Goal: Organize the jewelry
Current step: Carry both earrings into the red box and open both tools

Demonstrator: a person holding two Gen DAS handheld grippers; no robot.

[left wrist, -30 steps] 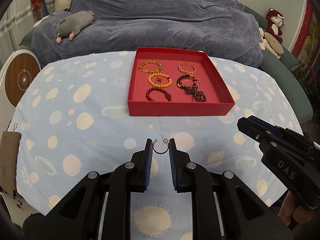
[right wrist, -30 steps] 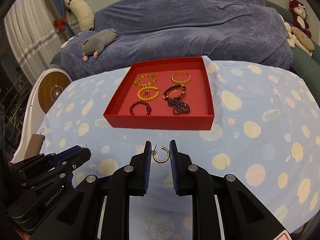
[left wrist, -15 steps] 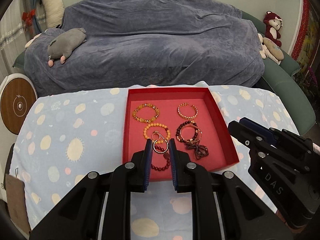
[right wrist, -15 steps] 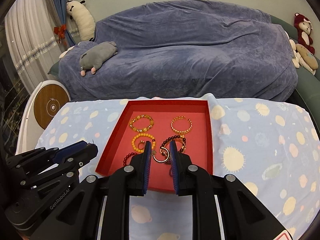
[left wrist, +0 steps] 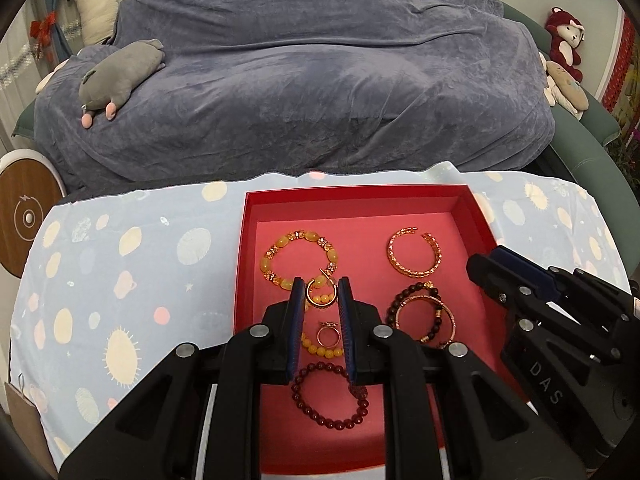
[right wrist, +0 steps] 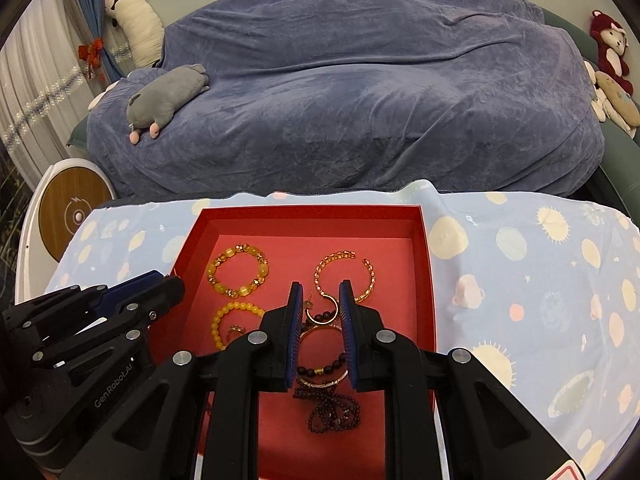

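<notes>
Each camera sits just behind its own gripper and looks forward and down along the two fingers. The left wrist view hangs close over the near left part of the red tray point(left wrist: 472, 210), with the right gripper point(left wrist: 486, 264) entering at its right edge. The right wrist view hangs close over the tray's near right part point(right wrist: 426, 248), with the left gripper point(right wrist: 170, 280) at its left edge. Both views share the tray, the patterned cloth point(left wrist: 120, 264) and, beyond, the blue-covered sofa point(right wrist: 360, 92).
</notes>
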